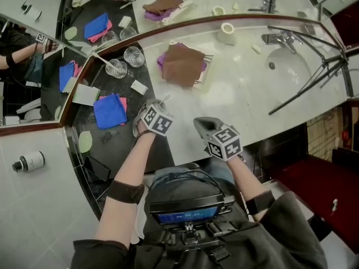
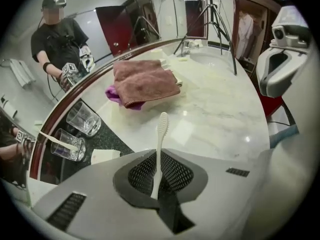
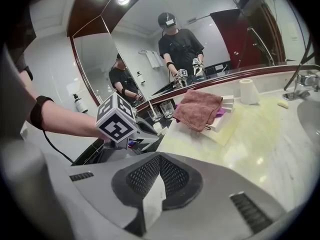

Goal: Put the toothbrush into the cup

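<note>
Toothbrush (image 2: pixel 160 139): thin white plastic with a ribbed oval head. It stood up between the left gripper's (image 2: pixel 160 156) dark mesh fingers (image 2: pixel 135 174), which pinched its handle, just in front of the brown towel (image 2: pixel 145 81). Towel: fuzzy, folded, lying on a purple cloth (image 2: pixel 112 91) on the glossy pale marble table (image 2: pixel 215 119). Left of the towel, on the table's black speckled part, stood two clear round glass cups: empty cup (image 2: pixel 83 118) and second cup (image 2: pixel 67 145) with a white stick in it. Right gripper (image 3: pixel 159 166): fingers (image 3: pixel 180 176) pressed together on a flat white scrap (image 3: pixel 152 199); couldn't tell what it was.
</note>
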Motion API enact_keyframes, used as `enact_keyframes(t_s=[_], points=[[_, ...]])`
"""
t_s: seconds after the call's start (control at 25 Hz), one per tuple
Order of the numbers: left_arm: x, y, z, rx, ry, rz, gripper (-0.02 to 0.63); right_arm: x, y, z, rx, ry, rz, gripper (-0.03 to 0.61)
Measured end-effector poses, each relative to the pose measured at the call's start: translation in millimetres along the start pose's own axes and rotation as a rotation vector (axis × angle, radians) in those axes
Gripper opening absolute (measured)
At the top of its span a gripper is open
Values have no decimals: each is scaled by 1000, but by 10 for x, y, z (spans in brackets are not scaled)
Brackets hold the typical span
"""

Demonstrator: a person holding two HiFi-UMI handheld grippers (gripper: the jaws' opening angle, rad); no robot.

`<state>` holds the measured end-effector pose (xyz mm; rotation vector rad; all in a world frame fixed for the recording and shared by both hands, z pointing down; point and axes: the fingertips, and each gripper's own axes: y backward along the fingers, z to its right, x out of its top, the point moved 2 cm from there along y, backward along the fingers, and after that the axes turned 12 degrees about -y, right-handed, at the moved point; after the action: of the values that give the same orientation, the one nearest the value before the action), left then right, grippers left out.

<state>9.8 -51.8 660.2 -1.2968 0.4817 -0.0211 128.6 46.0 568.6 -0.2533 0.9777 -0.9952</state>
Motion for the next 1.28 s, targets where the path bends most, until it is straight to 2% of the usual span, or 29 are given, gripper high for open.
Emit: enact_keyframes(t_s=[0.28,0.64,0.68,0.76,0.84,1.12,1.28], points=[[24,-201,43,-54,34,-18,17,-92,53,117,-19,-20,-3,17],[17,-291,97,-58,79,-5,23,-91,112,160,-25,-26,-4,17],[15,-298,103,-56,80,-4,38,-90,117,161,-26,-25,-5,17],[14,-312,123,-61,85,-2,108,-103,122,187,-29,-22,-5,17],[16,-308,134,-62,91,1,121,-102,128,204,-30,-22,-5,17],[87,-164,75,-15,94,30,121,-46,139,221,-17,-13,0,17],[238,167,-15,31,116,104,120,45,119,202,-8,1,9,17]])
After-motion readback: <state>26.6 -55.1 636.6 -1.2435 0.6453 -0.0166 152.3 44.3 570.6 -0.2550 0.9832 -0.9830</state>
